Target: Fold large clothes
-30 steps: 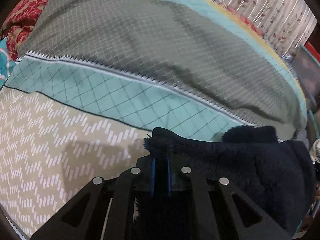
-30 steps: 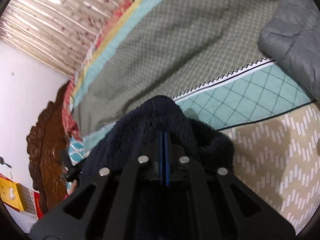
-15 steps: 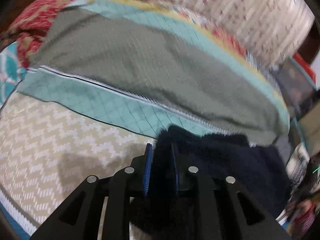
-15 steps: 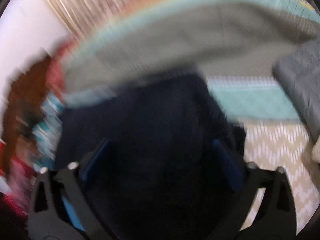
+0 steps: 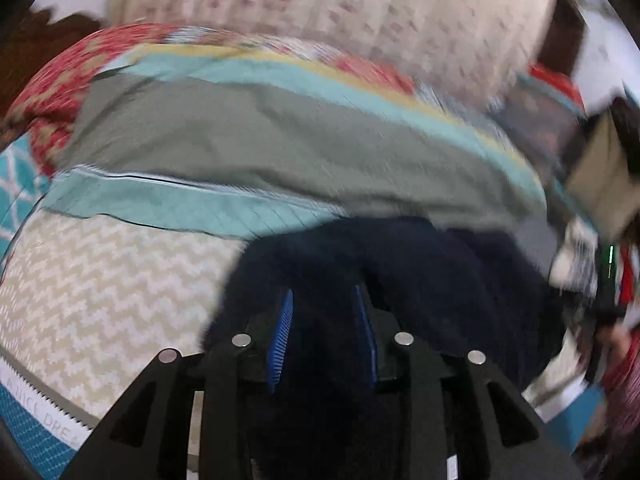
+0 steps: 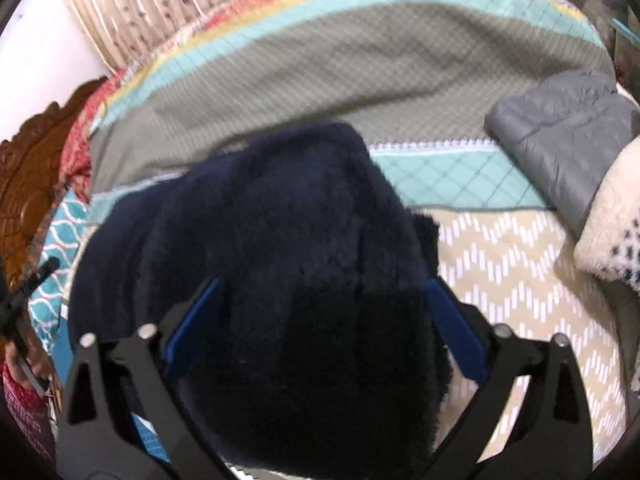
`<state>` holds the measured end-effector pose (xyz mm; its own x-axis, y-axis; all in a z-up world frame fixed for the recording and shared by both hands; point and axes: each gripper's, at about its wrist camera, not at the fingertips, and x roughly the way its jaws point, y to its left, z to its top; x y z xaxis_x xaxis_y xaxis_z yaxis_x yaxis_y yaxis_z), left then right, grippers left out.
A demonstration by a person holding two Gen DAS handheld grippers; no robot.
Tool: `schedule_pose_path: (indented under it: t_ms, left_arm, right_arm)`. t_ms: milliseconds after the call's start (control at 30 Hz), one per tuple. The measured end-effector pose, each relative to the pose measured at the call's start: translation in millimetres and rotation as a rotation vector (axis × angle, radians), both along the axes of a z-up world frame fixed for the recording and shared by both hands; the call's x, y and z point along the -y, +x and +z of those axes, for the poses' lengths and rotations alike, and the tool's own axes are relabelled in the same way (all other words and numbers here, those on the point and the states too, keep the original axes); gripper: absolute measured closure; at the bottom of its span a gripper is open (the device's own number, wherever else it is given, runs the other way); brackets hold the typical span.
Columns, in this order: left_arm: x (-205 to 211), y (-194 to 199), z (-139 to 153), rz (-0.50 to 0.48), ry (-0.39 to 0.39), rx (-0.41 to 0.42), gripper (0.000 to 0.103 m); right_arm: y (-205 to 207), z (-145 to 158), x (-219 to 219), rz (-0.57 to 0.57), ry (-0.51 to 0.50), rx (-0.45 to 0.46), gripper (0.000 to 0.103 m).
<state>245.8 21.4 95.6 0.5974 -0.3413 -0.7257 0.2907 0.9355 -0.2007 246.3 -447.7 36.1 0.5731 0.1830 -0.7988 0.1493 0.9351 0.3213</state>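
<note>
The fold looks close to finished, judging by how things lie: the dark navy fleece garment (image 5: 392, 280) sits as a thick, compact bundle on the bed (image 5: 100, 280), not spread flat, and both grippers have their jaws apart around it, not pinching it. Starting on the left, the left gripper (image 5: 326, 320) shows its 2 blue pads with a narrow gap between them, and dark fleece fills that gap; this view is blurred, so I cannot tell whether the pads touch the cloth, but they do not look pressed on it. The garment lies on the near part of the bed, over the zigzag beige band of the bedcover and reaching to the teal diamond band behind it. On the right, the right gripper (image 6: 320, 320) is spread wide, its pads standing at either side of the bundle with the fleece mounded up between them. The garment (image 6: 272, 240) looks plush, thick and rounded at the top, with soft fuzzy edges and at least 2 layers stacked. What seems left is to check the bundle stays neat and draw clear. Farther right, a folded grey quilted jacket (image 6: 560, 140) and a cream fleece item (image 6: 612, 220) rest on the bed.
</note>
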Motion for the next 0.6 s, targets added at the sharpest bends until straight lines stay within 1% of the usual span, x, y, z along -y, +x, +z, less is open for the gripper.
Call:
schedule_pose_path:
  t_ms: [67,100,167,200,267,300,367,400,467,600]
  left_arm:
    - [23.8,3.6,-21.6,-0.031,0.09,-0.021,0.044]
    - [38.2,8.5,-38.5,-0.037,0.181,-0.026,0.044]
    - [49.4,14.1,-60.2,-0.038,0.269,-0.025,0.044]
    - [51.3,19.5,-70.0,-0.031,0.283,-0.029,0.043]
    - [50.9,26.4,-77.0,-0.013,0.29,-0.035,0.043]
    - [50.9,31.7,-81.8,-0.008,0.293,-0.048,0.043]
    - [51.4,36.5,-83.5,-0.002,0.299,-0.06,0.043]
    - [53.4,37.4,-84.0,-0.008,0.32,-0.056,0.043]
    - [55.1,36.9,-86.0,-0.02,0.347,-0.049,0.043]
    - [55.2,30.9,-85.4,-0.014,0.355,-0.046,0.043]
  right_arm:
    - [10.3,-21.8,0.9,-0.017,-0.032,-0.069,0.014]
    - [14.9,-33.6,5.5,-0.028,-0.026,-0.094,0.014]
    - [19.2,-54.0,16.4,-0.08,0.019,-0.132,0.014]
    - [18.8,-64.1,25.8,-0.117,0.072,-0.131,0.013]
    - [19.1,-80.2,35.4,-0.161,0.148,-0.134,0.007]
    - [18.8,-84.2,37.2,-0.174,0.168,-0.128,0.006]
    - [18.0,-83.8,33.3,-0.176,0.15,-0.113,0.006]
    - [16.7,-83.2,32.0,-0.176,0.149,-0.112,0.006]
    - [12.6,-82.6,31.9,-0.181,0.171,-0.111,0.006]
    - [-2.9,-78.6,30.4,-0.204,0.221,-0.112,0.006]
